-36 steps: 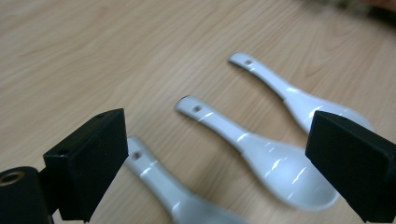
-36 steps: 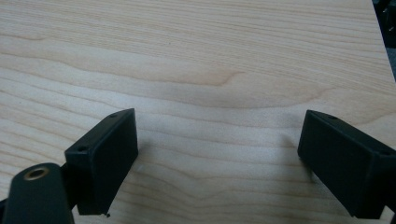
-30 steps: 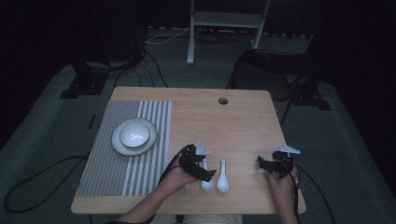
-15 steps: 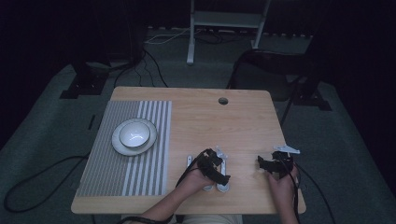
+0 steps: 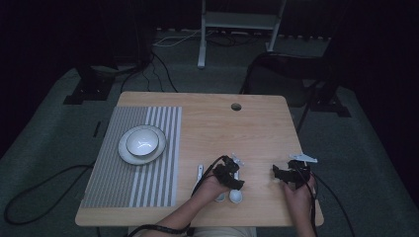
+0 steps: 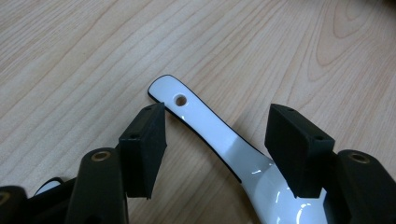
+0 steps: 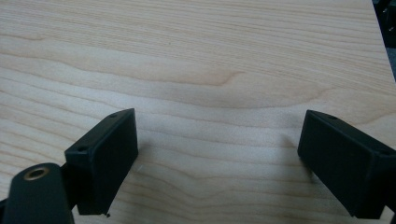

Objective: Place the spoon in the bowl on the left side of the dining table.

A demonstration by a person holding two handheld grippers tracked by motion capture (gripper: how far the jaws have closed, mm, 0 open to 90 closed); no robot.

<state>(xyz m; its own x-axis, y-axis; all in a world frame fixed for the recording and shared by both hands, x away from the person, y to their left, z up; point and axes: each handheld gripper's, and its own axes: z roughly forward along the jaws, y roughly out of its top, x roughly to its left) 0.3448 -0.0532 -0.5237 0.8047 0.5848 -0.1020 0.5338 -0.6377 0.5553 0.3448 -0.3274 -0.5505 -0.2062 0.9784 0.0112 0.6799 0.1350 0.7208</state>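
Two white spoons lie near the table's front edge; the right spoon (image 5: 236, 196) shows its bowl just below my left gripper (image 5: 230, 176). In the left gripper view this spoon (image 6: 224, 137) is glossy white with a dark rim and a hole in its handle end. It lies flat on the wood between the open jaws of the left gripper (image 6: 219, 112), touching neither jaw. The other spoon's bowl (image 5: 220, 198) peeks out under the hand. My right gripper (image 5: 289, 174) (image 7: 219, 116) stands open over bare wood at the front right.
A white bowl (image 5: 142, 142) sits on a plate (image 5: 126, 155) on the grey striped mat (image 5: 128, 187) at the left. A small white strip (image 5: 199, 171) lies left of the hand. A round cable hole (image 5: 236, 106) is near the wooden table's (image 5: 257, 133) far edge.
My left gripper has moved to the right, from beside the spoons to over them, with its jaws now around the right spoon's handle. The right gripper has stayed put.
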